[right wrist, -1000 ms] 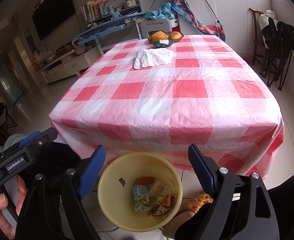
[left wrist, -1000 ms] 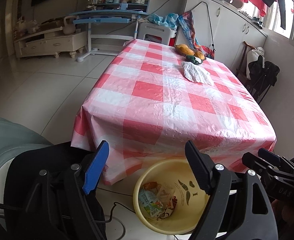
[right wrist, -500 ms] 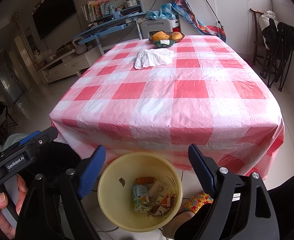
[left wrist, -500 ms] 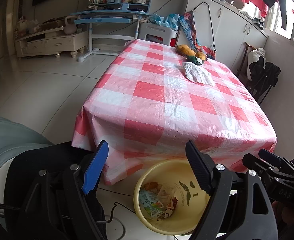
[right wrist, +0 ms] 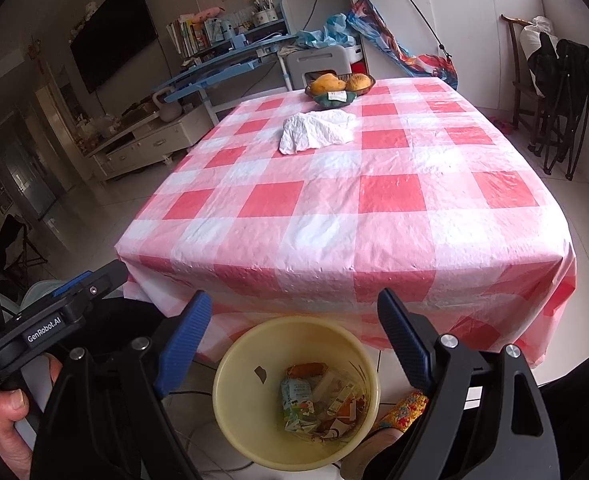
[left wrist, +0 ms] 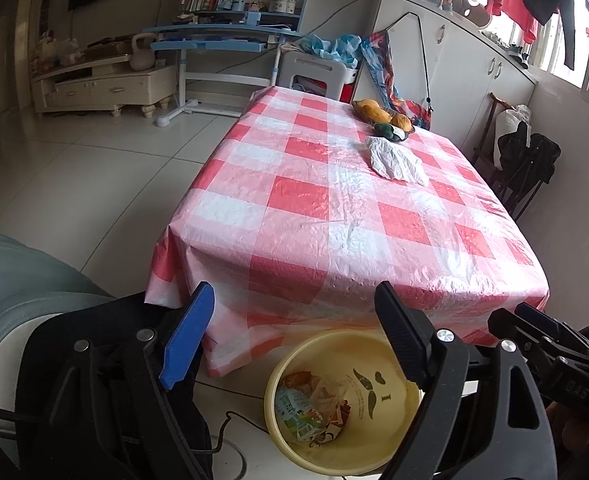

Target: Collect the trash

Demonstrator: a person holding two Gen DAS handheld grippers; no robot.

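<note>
**Trash on the far side of the table**

Crumpled white wrapper (right wrist: 318, 131) lies on the far half of the checked tablecloth (right wrist: 334, 208), just near of the fruit bowl (right wrist: 339, 86). It looks light, soft and crinkly, probably thin plastic or paper; I'd pinch it at a raised fold near its middle, since a flat edge would likely slip.

Both tools hover low at the near end, over the yellow bin (right wrist: 230, 376) that already holds cartons and scraps. The left gripper (left wrist: 294, 328) and the right gripper (right wrist: 294, 326) each have fingers spread wide, holding nothing.

Writing: "GenRobot.AI" on the left tool's side (seen from the right camera). Carton print is too small to read.
</note>
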